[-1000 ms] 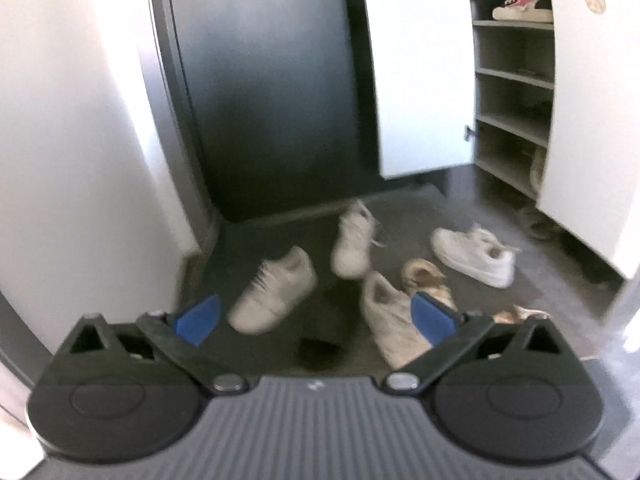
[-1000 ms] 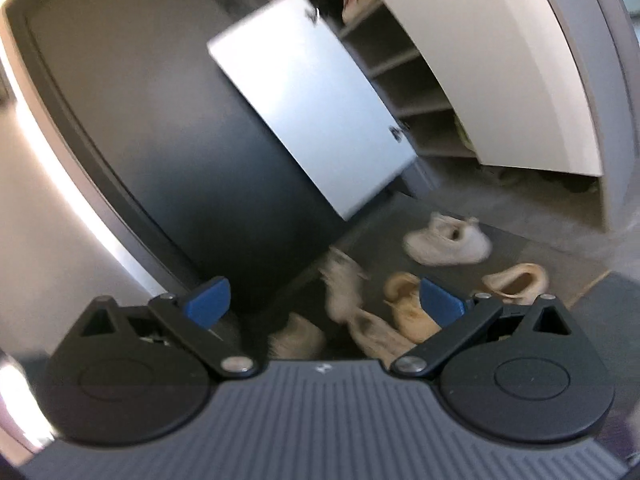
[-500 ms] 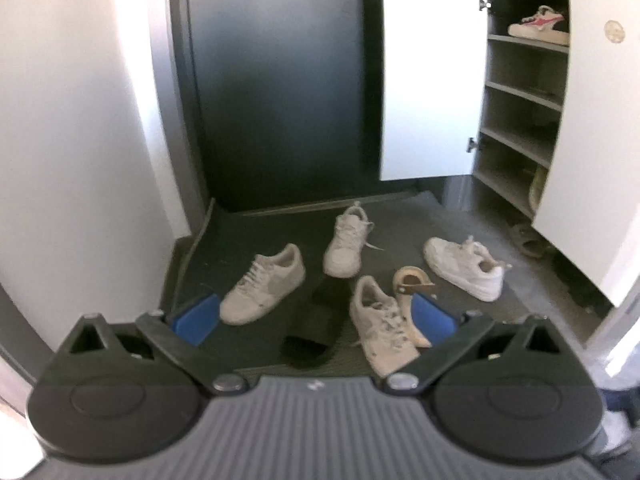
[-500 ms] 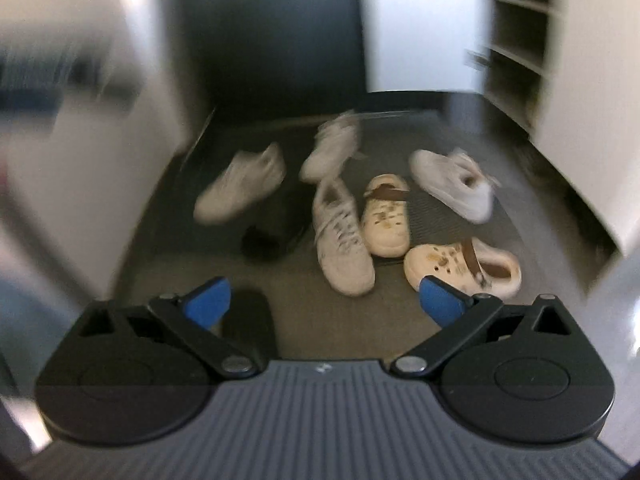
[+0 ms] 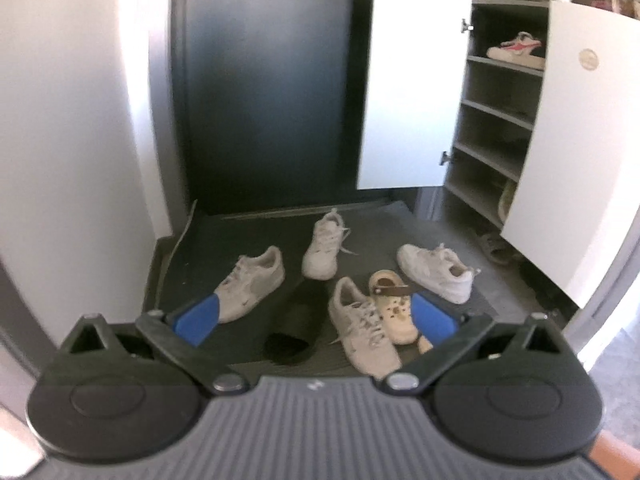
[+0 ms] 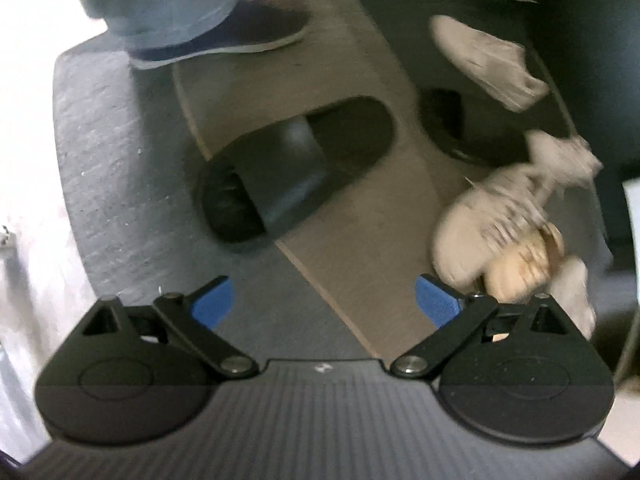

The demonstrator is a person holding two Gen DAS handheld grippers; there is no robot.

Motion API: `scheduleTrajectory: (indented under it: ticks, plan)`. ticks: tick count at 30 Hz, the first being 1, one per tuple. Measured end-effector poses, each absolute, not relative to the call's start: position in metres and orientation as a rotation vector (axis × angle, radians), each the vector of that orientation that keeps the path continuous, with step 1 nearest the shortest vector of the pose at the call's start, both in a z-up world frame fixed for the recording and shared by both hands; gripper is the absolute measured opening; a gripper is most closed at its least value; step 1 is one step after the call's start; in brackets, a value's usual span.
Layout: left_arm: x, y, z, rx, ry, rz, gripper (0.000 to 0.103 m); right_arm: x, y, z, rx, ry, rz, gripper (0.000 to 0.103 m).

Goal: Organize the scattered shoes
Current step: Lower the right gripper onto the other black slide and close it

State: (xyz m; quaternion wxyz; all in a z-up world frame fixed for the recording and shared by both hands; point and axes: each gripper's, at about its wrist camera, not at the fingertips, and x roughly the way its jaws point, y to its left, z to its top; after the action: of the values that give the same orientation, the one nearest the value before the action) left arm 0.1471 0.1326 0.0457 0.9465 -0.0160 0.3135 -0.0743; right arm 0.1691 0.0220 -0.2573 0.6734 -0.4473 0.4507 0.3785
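Several white sneakers lie scattered on a dark floor mat: one at the left, one at the back, one at the right and one in front. A beige clog and a black slide lie among them. My left gripper hangs open above them, holding nothing. My right gripper points steeply down over another black slide; its jaws are wide and closing, with only floor between them. A second black slide and blurred sneakers lie to the right.
An open shoe cabinet with white doors stands at the right, a pink-and-white shoe on its top shelf and a sandal under it. A person's leg and dark shoe stand just beyond the slide. A white wall closes the left.
The right gripper has rolled and swung from facing the cabinet down to the floor, over a black slide. The left gripper has drifted a little, with the shoes now sharper in view.
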Motion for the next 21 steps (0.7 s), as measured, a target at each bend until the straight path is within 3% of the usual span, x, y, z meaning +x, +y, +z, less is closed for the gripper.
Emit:
scheduleTrajectory:
  ticks: [1, 2, 3, 8, 18, 21]
  plan:
    - [0.151, 0.141, 0.045, -0.067, 0.655, -0.148, 0.103, 0.175, 0.031, -0.268, -1.032, 1.007, 0.861, 0.088]
    - [0.155, 0.148, 0.045, -0.097, 0.671, -0.146, 0.103, 0.179, 0.040, -0.276, -1.058, 1.001, 0.868, 0.075]
    - [0.161, 0.157, 0.044, -0.132, 0.689, -0.141, 0.103, 0.184, 0.049, -0.285, -1.078, 1.001, 0.891, 0.073]
    - [0.167, 0.176, 0.049, -0.130, 0.664, -0.114, 0.103, 0.210, 0.081, -0.309, -1.122, 1.027, 1.021, 0.071]
    - [0.179, 0.186, 0.049, -0.121, 0.665, -0.090, 0.103, 0.257, 0.120, -0.363, -1.043, 1.256, 1.173, 0.071]
    - [0.173, 0.185, 0.056, -0.112, 0.599, -0.084, 0.103, 0.268, 0.117, -0.378, -0.926, 1.371, 1.123, 0.081]
